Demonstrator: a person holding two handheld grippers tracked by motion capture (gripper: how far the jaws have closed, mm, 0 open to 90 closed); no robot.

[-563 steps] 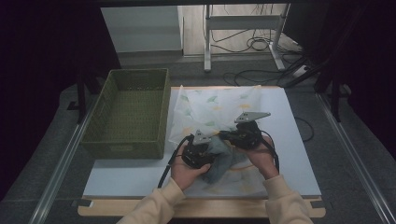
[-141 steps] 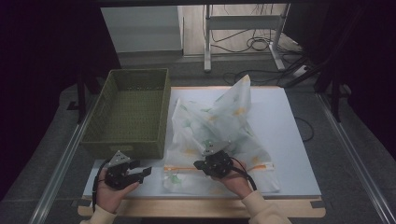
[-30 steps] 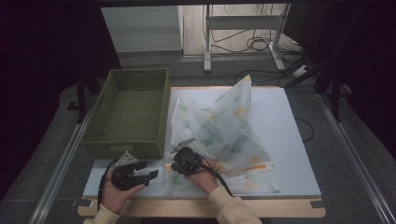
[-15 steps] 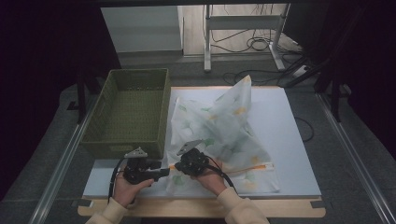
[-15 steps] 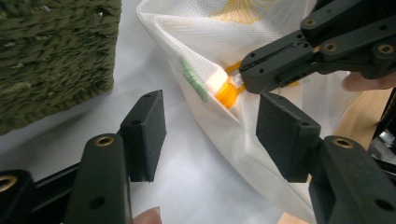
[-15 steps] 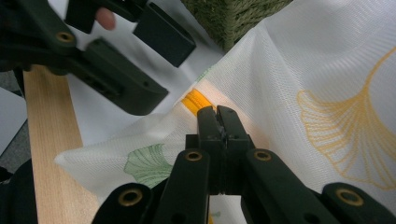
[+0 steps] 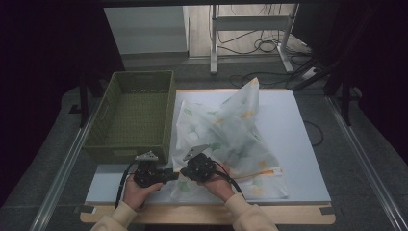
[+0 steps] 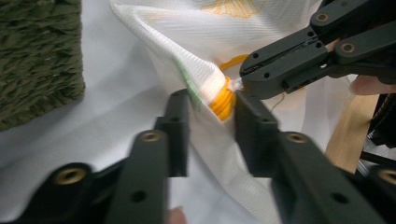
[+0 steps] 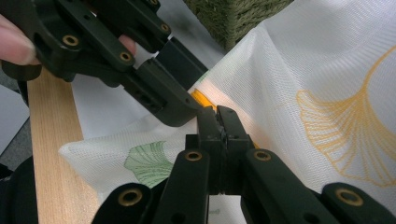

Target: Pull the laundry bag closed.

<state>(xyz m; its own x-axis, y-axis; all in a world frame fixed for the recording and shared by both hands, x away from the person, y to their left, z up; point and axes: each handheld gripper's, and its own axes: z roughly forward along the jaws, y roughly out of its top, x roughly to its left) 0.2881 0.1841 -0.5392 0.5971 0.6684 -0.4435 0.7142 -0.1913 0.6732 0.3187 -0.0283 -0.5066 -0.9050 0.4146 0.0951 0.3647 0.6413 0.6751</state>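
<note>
White mesh cloth (image 7: 231,130) printed with ginkgo leaves lies just right of the basket (image 7: 132,115), bunched near its front corner. The right gripper (image 9: 217,114) is clamped tight on the orange hem (image 8: 223,100), likely to keep that corner lifted. The left gripper (image 8: 211,105), jaws just closing, straddles the same hem without pinching it, probably to take a second grip.

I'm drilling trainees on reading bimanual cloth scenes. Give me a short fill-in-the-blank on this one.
1. The right gripper is shut on the mesh cloth's ____ cord.
2. The left gripper brackets that same bunched spot with its jaws not yet ____.
3. Left of the cloth on the table stands a green woven ____.

Missing words: orange; closed; basket
</note>
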